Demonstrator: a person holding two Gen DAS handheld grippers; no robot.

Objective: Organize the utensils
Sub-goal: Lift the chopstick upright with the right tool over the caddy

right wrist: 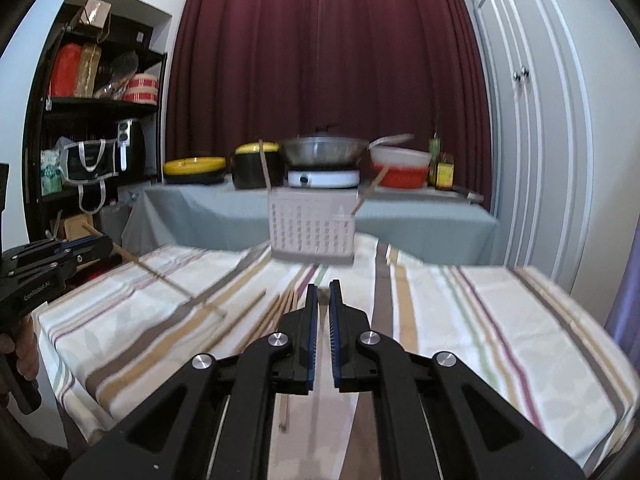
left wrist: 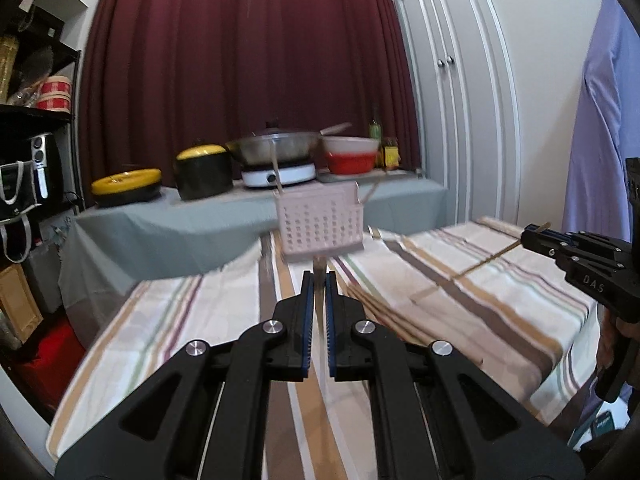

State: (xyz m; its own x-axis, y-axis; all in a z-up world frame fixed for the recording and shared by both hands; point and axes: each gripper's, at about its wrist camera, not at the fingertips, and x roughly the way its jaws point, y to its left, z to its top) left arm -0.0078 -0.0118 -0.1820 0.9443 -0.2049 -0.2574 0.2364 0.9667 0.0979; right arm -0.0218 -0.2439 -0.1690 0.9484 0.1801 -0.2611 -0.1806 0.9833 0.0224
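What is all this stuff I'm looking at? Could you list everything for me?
basket: one, pale pink, far end of the striped cloth
standing chopsticks: at least two, wooden, in basket
loose chopsticks: several, wooden, lying on striped cloth
pots: two, black with yellow lids, back table
wok: one, metal, on white hotplate
bowl: one, red, beside wok
curtain: one, maroon, behind
left gripper: one, black, jaws shut on left-held chopstick
right gripper: one, black, jaws shut on right-held chopstick
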